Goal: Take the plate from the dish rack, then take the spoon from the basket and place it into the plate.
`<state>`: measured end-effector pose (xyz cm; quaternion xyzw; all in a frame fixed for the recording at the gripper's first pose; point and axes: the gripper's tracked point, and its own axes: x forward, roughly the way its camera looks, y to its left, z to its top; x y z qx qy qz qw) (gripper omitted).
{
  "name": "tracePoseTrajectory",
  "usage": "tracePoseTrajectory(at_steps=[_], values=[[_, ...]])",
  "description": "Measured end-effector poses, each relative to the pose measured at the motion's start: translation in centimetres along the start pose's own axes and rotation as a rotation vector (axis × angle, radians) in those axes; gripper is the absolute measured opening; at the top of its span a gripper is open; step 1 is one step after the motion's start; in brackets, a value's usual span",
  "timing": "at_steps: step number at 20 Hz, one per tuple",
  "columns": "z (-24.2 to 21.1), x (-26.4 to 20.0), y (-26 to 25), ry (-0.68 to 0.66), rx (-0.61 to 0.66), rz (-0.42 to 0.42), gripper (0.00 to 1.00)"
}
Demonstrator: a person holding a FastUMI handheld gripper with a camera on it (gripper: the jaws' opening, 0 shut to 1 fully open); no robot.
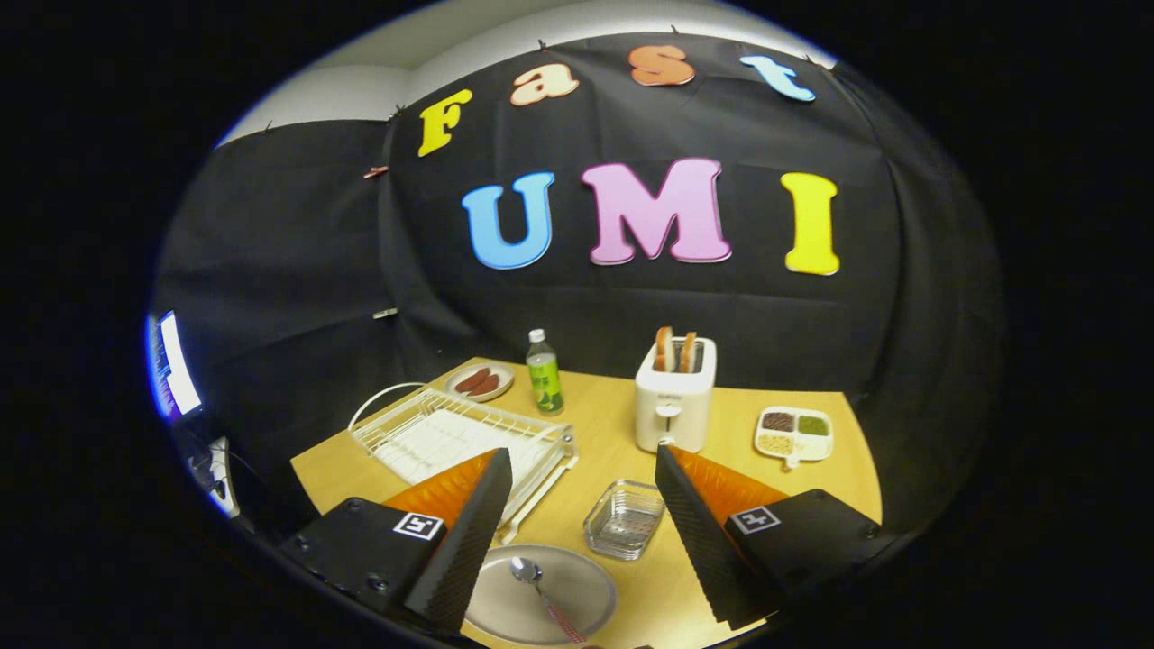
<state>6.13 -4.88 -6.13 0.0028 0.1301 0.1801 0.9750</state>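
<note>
Metal spoon (539, 586) on plate (577, 590), between wide-apart jaws

A wooden table (622, 424) is seen in the lower middle of the frame. A white toaster (675, 407) with two slices of toast (675, 351) is placed at centre, and a green bottle (544, 373) is stood to its left. A small plate of sausages (480, 381) is set further left. A divided tray (794, 433) of grains is laid at right. A lit screen (171, 365) is glimpsed at far left.
</note>
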Motion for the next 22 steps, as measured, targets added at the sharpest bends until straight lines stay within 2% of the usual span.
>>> tracePoseTrajectory(at_steps=[5, 9, 14, 22], values=[[2.3, -5.2, -2.4, -0.074, 0.064, -0.236, 0.99], [3.6, -6.9, -2.2, -0.128, 0.122, -0.348, 0.98], [4.4, -5.6, 0.0, -0.143, 0.149, -0.368, 0.99], [5.2, -3.6, 3.8, -0.146, 0.092, -0.349, 0.99]])
